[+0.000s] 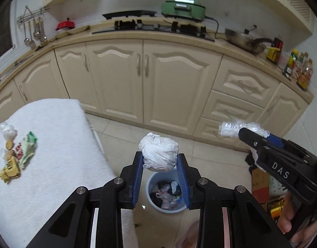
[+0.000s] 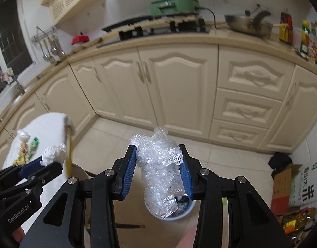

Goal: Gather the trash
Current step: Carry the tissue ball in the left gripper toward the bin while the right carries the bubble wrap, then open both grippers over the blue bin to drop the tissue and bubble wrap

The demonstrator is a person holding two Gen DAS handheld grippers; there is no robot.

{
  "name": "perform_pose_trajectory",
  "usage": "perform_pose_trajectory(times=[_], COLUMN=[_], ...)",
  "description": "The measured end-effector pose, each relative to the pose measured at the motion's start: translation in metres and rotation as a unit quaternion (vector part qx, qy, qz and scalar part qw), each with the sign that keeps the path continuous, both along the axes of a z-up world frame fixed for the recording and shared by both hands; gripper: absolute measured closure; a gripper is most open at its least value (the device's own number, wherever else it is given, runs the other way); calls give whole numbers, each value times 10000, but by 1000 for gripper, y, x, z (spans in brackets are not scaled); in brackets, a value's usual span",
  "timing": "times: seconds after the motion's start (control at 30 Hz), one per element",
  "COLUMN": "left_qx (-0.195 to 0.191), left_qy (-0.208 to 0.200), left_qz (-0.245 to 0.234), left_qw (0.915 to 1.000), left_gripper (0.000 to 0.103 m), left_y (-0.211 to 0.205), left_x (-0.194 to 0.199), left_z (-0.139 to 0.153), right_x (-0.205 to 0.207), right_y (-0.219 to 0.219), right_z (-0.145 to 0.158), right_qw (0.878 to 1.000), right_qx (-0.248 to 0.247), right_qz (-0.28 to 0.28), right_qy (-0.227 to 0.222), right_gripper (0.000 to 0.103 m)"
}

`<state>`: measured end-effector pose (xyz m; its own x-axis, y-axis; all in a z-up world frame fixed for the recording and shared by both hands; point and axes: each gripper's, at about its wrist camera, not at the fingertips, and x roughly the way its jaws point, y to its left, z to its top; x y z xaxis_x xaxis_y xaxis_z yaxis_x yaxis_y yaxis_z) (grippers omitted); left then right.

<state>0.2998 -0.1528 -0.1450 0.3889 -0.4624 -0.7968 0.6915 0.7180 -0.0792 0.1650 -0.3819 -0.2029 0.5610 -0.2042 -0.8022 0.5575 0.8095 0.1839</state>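
Both claws hover over the pale blue plastic bin (image 1: 164, 194): left claw (image 1: 161, 161) clamps a crumpled white paper ball (image 1: 158, 152), right claw (image 2: 158, 165) a clear crinkled plastic wad (image 2: 158, 171). Next, open both above it.

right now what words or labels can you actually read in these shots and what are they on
"DAS": on the body of the right tool, seen from the left wrist.
"GenRobot.AI": on the body of the left tool, seen from the right wrist.
Large printed characters on the white sack beside the cardboard box: not legible to me.
Labels on the bottles on the counter: too blurred to read.
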Motion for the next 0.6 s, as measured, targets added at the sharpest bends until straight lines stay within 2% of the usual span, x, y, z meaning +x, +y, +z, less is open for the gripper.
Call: perform_pose_trajectory(times=[0.13,0.3,0.33,0.43,0.6], left_qx=[242,488,521,587,679], left_qy=[250,534,559,597,434], left_qz=[-136,-181,-187,-171,-142], left_qw=[9993,9972,9969,9963,9966], left_gripper=[74,72,68,29,27], left_y=[-36,-85,-94,-118,-136], left_x=[13,34,37,50,55], left_z=[-21,-46,-50,-59,-72], right_x=[-7,-13,-15,-20,-24], right_y=[-17,-32,-36,-48,-56], right_z=[-23,-40,-42,-48,-54], right_qw=[9994,9985,9983,9978,9972], right_qx=[227,252,292,337,134], right_qz=[-122,-230,-256,-329,-379], right_qy=[232,425,434,476,626], right_gripper=[62,62,62,62,62])
